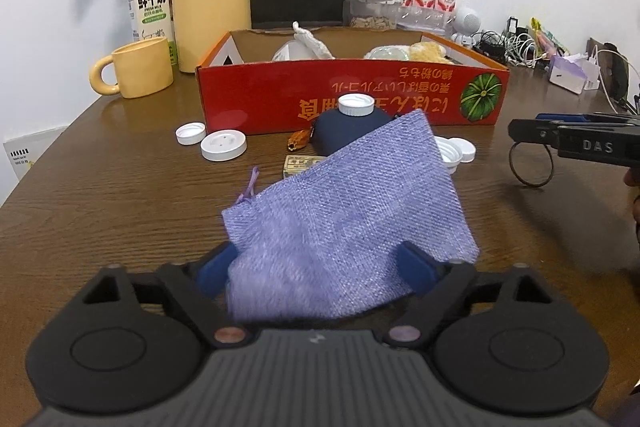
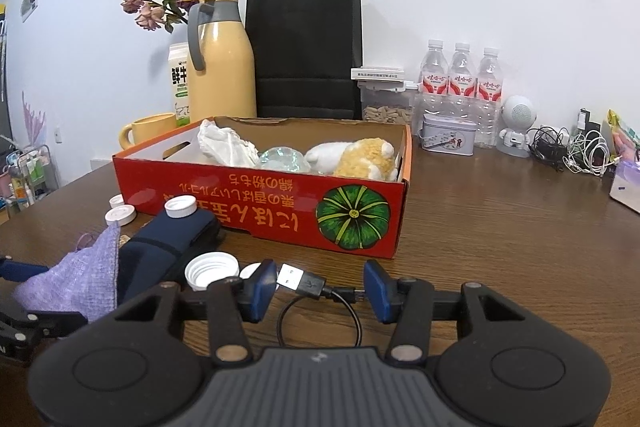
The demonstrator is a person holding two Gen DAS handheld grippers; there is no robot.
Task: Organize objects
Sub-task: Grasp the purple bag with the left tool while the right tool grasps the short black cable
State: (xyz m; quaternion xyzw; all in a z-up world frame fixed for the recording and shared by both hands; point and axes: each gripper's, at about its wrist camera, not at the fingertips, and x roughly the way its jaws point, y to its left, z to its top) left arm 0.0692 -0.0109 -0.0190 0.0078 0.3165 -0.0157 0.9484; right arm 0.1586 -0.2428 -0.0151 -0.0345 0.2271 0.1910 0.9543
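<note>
The left gripper (image 1: 320, 267) has a purple cloth bag (image 1: 344, 223) between its 2 blue pads, but I cannot tell if the pads squeeze it. The bag sticks up over the brown table (image 1: 120, 195), just in front of the red box (image 1: 360, 99). The right gripper (image 2: 320, 291) has its pads partly shut on a short black USB cable (image 2: 312, 283), one pad at each end. A dark blue pouch (image 2: 168, 243) with a white cap (image 2: 181, 206) on it lies near the box.
</note>
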